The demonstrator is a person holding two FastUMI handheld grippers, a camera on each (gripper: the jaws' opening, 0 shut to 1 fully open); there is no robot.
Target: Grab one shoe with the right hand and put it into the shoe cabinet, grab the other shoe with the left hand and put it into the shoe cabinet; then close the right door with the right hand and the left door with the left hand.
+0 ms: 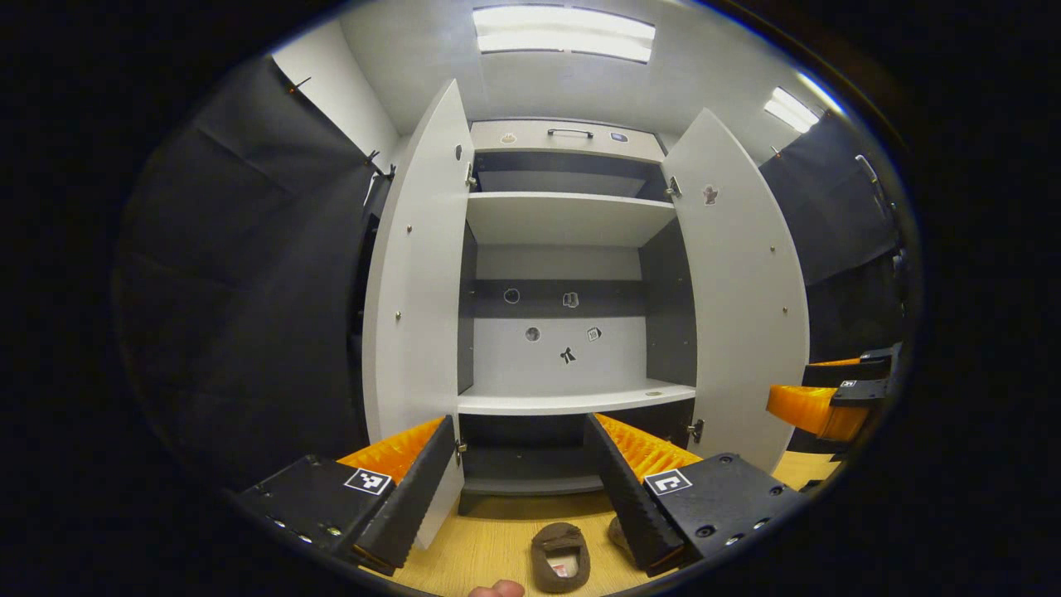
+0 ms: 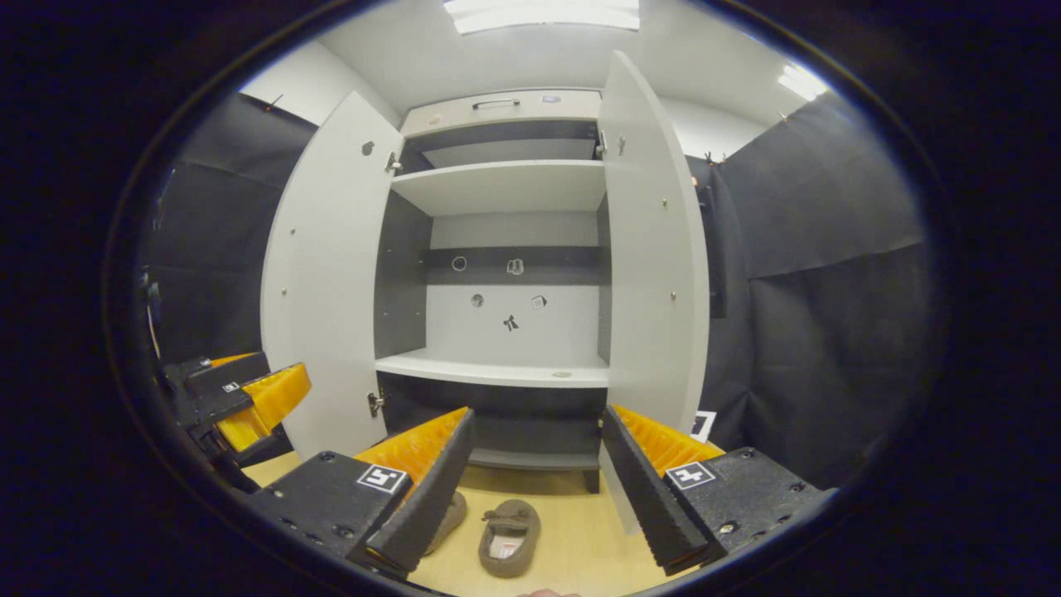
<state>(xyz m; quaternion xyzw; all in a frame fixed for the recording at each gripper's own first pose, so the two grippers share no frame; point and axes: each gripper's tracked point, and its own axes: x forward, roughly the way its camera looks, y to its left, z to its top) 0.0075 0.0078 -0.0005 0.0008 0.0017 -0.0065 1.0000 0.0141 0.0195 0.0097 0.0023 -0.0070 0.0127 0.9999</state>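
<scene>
The shoe cabinet (image 1: 572, 249) stands tall and pale, and everything else sits around it. Its left door (image 1: 419, 274) and right door (image 1: 746, 290) both swing wide open, showing bare shelves inside; the middle shelf (image 1: 572, 400) carries only a small round mark, and a few small stickers dot the back panel above it. In the right gripper view the same cabinet (image 2: 506, 249) shows with its left door (image 2: 327, 282) and right door (image 2: 655, 265) likewise open. On the wooden floor (image 1: 497, 539) in front of the cabinet's base lie 2 brown shoes: one shoe (image 1: 561, 557) points its toe toward the cabinet, and the other shoe (image 1: 617, 531) just beside it is mostly hidden behind a finger of the left tool (image 1: 522, 468). In the right gripper view the first shoe (image 2: 508, 537) lies in the open, and its partner (image 2: 450, 518) peeks out from behind a finger. The left tool hangs before the cabinet's lower opening with fingers spread, pinching nothing. The right tool (image 2: 535, 464) is spread the same way, above the shoes and apart from them.
</scene>
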